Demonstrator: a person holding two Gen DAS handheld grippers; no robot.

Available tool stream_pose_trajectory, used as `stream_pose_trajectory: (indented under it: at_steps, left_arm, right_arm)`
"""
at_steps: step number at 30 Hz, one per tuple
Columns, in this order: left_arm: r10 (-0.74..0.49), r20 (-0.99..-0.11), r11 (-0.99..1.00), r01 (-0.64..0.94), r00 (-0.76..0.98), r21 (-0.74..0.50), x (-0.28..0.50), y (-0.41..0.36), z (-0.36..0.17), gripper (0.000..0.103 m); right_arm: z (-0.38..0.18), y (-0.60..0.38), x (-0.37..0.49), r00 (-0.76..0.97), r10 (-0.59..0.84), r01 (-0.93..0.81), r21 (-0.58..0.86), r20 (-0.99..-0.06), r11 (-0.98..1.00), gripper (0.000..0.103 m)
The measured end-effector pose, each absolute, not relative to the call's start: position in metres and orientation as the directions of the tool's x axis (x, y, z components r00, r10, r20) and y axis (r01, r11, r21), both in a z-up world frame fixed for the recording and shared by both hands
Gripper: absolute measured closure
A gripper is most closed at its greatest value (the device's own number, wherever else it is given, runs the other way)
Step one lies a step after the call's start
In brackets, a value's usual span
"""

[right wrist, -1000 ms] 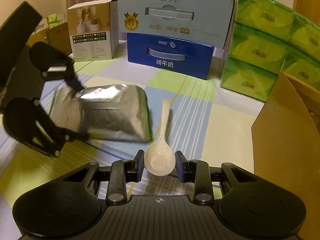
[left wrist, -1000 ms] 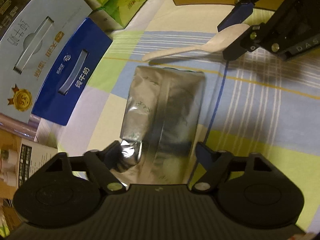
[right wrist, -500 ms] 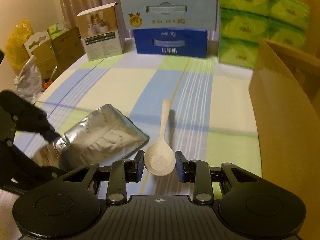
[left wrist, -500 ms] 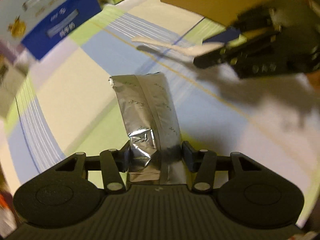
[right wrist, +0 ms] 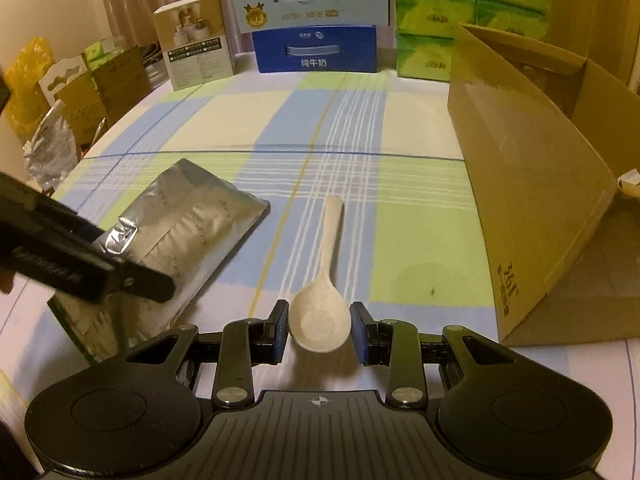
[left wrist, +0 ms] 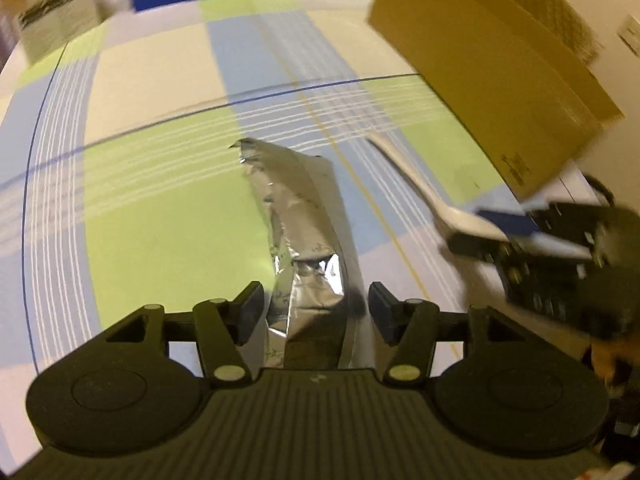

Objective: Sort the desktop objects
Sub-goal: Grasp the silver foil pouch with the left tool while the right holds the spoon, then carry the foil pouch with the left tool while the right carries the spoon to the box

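My left gripper (left wrist: 316, 312) is shut on the near end of a silver foil pouch (left wrist: 304, 216) and holds it above the checked tablecloth. The pouch also shows in the right wrist view (right wrist: 188, 232), with the left gripper (right wrist: 80, 256) clamped on it at the left. My right gripper (right wrist: 319, 336) is shut on the bowl of a cream plastic spoon (right wrist: 326, 280), whose handle points away from me. In the left wrist view the spoon (left wrist: 424, 192) and right gripper (left wrist: 560, 248) are at the right, blurred.
An open cardboard box (right wrist: 532, 184) stands at the right, also in the left wrist view (left wrist: 492, 64). At the back stand milk cartons (right wrist: 316, 24), green tissue packs (right wrist: 468, 12) and a small printed box (right wrist: 196, 48). More boxes and crumpled foil (right wrist: 52, 148) lie beyond the table's left edge.
My left gripper has lifted the pouch and swung its view right towards the cardboard box. My right gripper has drawn back and risen with the spoon still in it.
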State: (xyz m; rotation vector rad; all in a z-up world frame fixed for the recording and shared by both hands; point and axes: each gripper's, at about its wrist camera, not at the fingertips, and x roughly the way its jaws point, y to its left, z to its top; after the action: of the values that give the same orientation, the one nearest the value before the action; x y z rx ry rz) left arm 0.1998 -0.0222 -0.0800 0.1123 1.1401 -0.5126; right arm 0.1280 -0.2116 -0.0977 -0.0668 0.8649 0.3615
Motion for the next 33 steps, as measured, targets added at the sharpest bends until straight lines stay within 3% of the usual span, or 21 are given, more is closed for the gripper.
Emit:
stream_pose_trajectory:
  at_steps: [11,18,22,29,33]
  left_arm:
    - [-0.252,-0.924,0.897,0.427,0.287,-0.112,0.216,-0.045,-0.093,0.051]
    - [-0.188,-0.927,0.888,0.46,0.325,-0.02,0.209,-0.062,-0.096,0.059]
    - [-0.213,-0.918,0.892,0.45,0.334,-0.043,0.2,-0.061,-0.088,0.069]
    - [-0.22,-0.919,0.893,0.447,0.328,-0.055,0.184,-0.057,-0.089,0.069]
    - [-0.209,-0.921,0.894,0.446,0.328,-0.043,0.183,-0.058,-0.092,0.061]
  right_arm:
    - [-0.104,-0.212,0.133,0.621,0.288,-0.348,0.073,-0.729,0.935,0.073]
    - [-0.11,-0.212,0.135,0.612,0.292,-0.34,0.089,-0.735,0.936,0.073]
    - [-0.11,-0.212,0.133,0.614,0.29,-0.344,0.083,-0.734,0.935,0.073]
    - [-0.112,-0.21,0.13,0.614,0.285,-0.351,0.068,-0.736,0.934,0.073]
    - [-0.113,-0.208,0.13,0.619,0.28,-0.358,0.053,-0.734,0.932,0.073]
